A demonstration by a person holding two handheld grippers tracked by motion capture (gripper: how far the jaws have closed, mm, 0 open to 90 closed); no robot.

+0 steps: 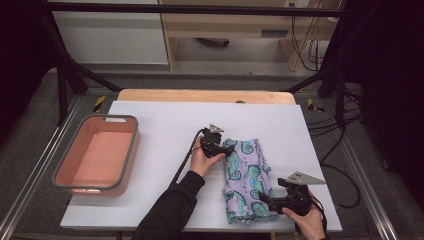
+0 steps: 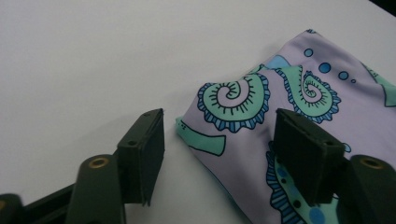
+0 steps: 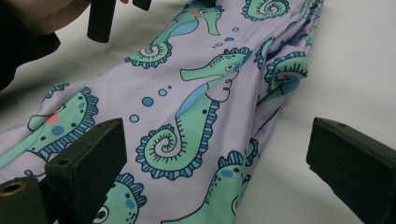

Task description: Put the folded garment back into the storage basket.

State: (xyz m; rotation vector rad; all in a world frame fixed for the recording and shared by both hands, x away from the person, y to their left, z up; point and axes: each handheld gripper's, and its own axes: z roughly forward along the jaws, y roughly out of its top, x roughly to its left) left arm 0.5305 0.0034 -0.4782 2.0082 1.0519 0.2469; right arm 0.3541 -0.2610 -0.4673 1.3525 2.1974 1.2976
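A lilac cloth (image 1: 247, 175) printed with green seahorses lies folded lengthwise on the white tabletop (image 1: 165, 125), right of centre. My left gripper (image 1: 229, 149) is at the cloth's far left corner. In the left gripper view its jaws stand apart around that corner of the cloth (image 2: 243, 98), one over bare table and one over the fabric, so the left gripper (image 2: 219, 135) is open. My right gripper (image 1: 262, 199) is at the cloth's near right edge. It is wide open (image 3: 217, 149), with the cloth (image 3: 196, 107) running under one jaw and bare table under the other.
A pink tub (image 1: 100, 155) with a grey rim stands empty at the table's left side. A wooden strip (image 1: 205, 96) shows along the far edge of the table. Black frame legs and cables stand beyond the table on both sides.
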